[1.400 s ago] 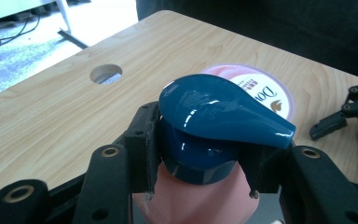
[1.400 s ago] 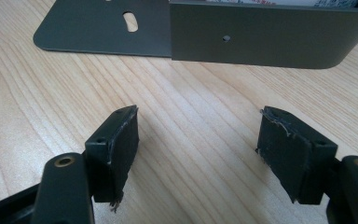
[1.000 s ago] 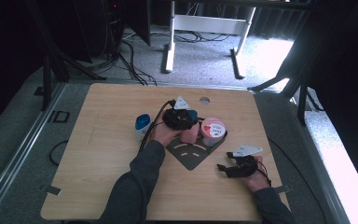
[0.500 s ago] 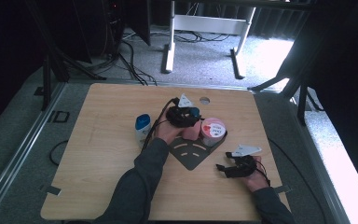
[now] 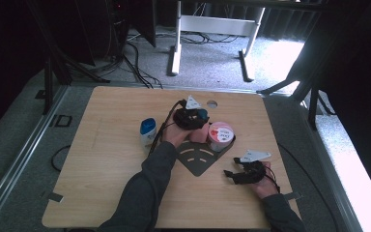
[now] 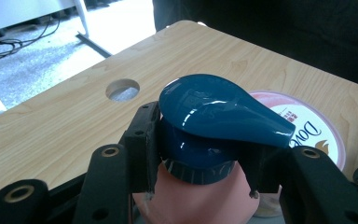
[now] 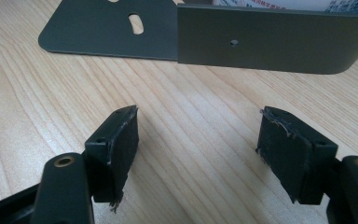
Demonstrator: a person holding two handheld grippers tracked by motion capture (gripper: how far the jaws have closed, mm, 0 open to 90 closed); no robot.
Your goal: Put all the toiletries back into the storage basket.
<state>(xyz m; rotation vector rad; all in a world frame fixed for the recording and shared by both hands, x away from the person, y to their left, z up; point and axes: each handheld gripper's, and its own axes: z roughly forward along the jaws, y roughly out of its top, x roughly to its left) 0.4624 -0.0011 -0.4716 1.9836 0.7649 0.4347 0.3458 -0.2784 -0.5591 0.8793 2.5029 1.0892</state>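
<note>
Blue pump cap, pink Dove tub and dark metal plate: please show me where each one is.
Blue pump cap (image 6: 214,109), left gripper view, on its glossy top.
Pink Dove tub (image 5: 221,136), high view, on its lid.
Dark metal plate (image 7: 270,39), right gripper view, on its upright wall.

High view looks down; both close tongs views share the table

Dark blue pump cap, pink bottle, seemingly dark grey bracket

Upright pink bottle with blue pump cap, beside a pink-lidded tub.
</note>
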